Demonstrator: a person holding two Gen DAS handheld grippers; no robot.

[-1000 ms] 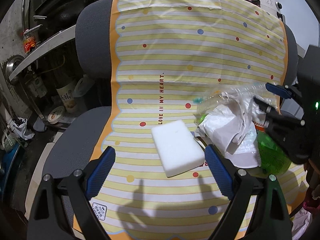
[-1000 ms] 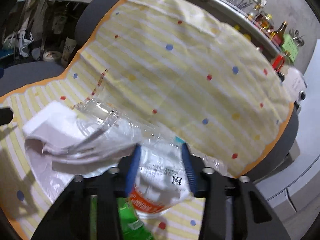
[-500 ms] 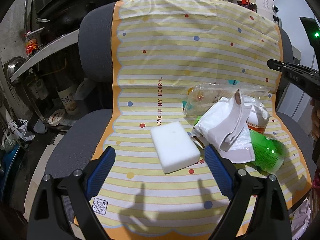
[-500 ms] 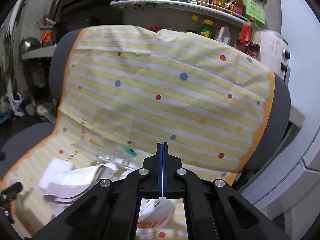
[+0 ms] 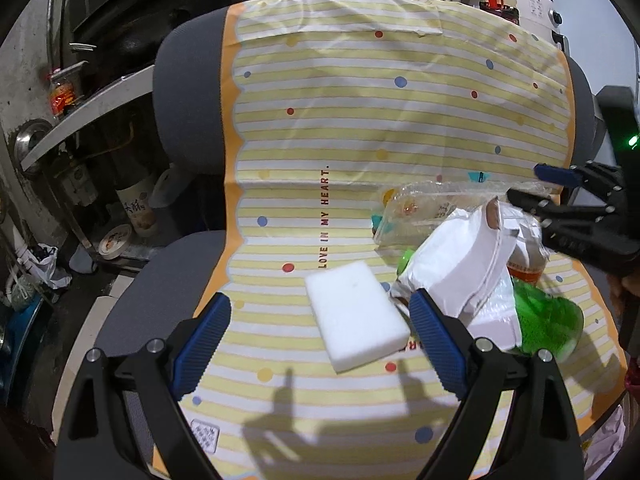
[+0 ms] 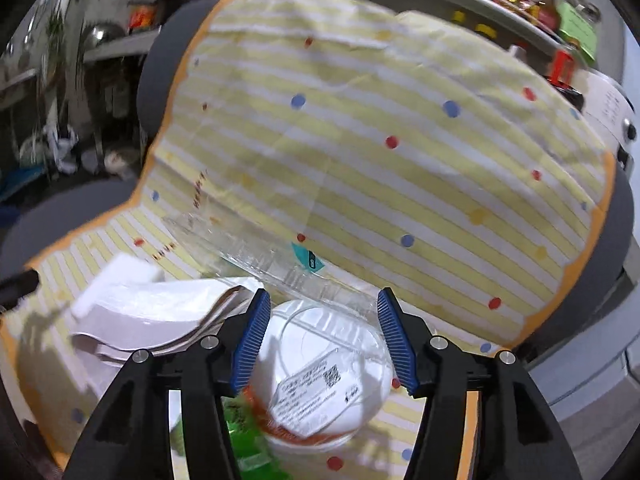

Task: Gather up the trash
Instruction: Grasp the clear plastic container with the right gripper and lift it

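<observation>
The white cup [image 6: 320,368] with the printed QR label lay at the right of the chair seat in the trash heap; your right gripper [image 6: 320,344] was wide open, straddling it, gripping nothing; judged step: pre-grasp, next close on the cup. Left gripper [image 5: 320,340] was wide open and empty near the white sponge [image 5: 356,316]. Cover [image 5: 400,120] read "LOVE IN MY HEART."; label text illegible.

1. The left claw [image 5: 320,338] has its jaws spread wide, and nothing is gripped between its blue ribbed pads [image 5: 202,346].
2. The right claw [image 6: 320,336] is also parted, blue pads [image 6: 250,340] facing each other across a clear gap.
3. From the left wrist view, the right claw [image 5: 548,188] reaches in from the right edge, its fingers pointing left.
</observation>
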